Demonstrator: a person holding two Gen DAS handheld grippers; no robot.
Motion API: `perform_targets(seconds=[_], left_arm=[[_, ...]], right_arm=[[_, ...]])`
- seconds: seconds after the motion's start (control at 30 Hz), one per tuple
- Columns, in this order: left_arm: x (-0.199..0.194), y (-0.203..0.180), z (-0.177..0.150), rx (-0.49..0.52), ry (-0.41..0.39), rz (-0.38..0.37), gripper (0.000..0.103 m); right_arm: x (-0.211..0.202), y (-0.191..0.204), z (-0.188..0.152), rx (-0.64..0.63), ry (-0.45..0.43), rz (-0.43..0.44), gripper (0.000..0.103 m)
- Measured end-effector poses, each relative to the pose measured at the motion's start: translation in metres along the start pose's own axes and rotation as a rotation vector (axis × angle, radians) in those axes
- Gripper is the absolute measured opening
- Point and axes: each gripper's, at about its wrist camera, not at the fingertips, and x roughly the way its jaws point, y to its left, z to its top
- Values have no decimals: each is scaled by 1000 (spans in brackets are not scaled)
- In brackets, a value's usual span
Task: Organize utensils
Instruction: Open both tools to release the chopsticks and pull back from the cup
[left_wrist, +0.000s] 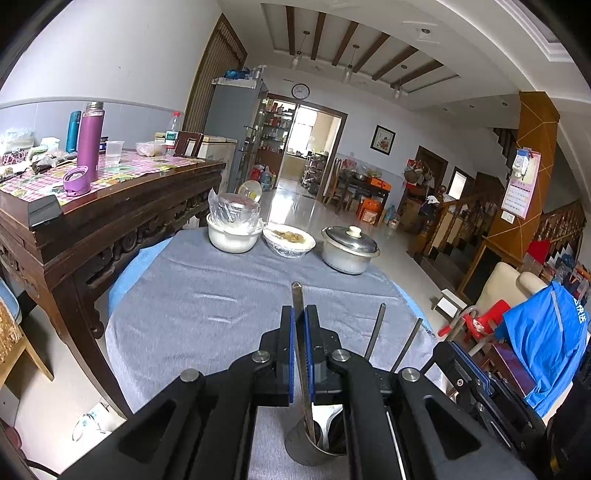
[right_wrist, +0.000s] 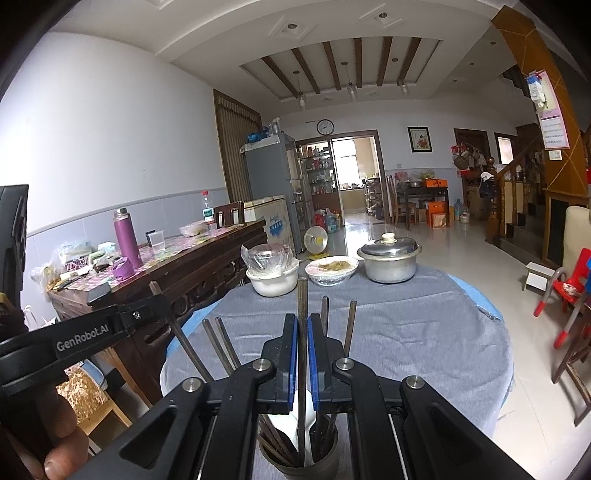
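Dark chopsticks (right_wrist: 302, 332) & white spoon (right_wrist: 301, 421) upright in metal cup (right_wrist: 299, 467).

A home's dining room: fridge (left_wrist: 236, 125), wall clock (left_wrist: 300, 91), stairs (right_wrist: 517, 206), carved sideboard (left_wrist: 110, 206), and a cloth-covered bench (left_wrist: 207, 295) bearing a lidded pot (left_wrist: 349, 251) and bowls (left_wrist: 232, 236).

Black hand-held gripper (left_wrist: 299, 332), blue pads (left_wrist: 291, 354)

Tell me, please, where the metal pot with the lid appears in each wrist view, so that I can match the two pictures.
Left wrist view: the metal pot with the lid stands right of centre, at the far edge of the grey cloth.
Right wrist view: the pot stands right of centre, also at the far edge.
Shared landmark: the bowl of food just left of it.
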Motion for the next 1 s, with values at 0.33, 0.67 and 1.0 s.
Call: perform_targets(seconds=[0.33, 0.67, 1.0], left_arm=[[0, 1, -2, 29, 10, -3, 50], [-12, 0, -4, 64, 13, 34, 78], [-42, -13, -7, 158, -39, 177, 88]], right_arm=[[7, -4, -2, 25, 54, 14, 7], [-12, -21, 9, 107, 47, 8, 22], [-42, -21, 19, 135, 12, 7, 34]])
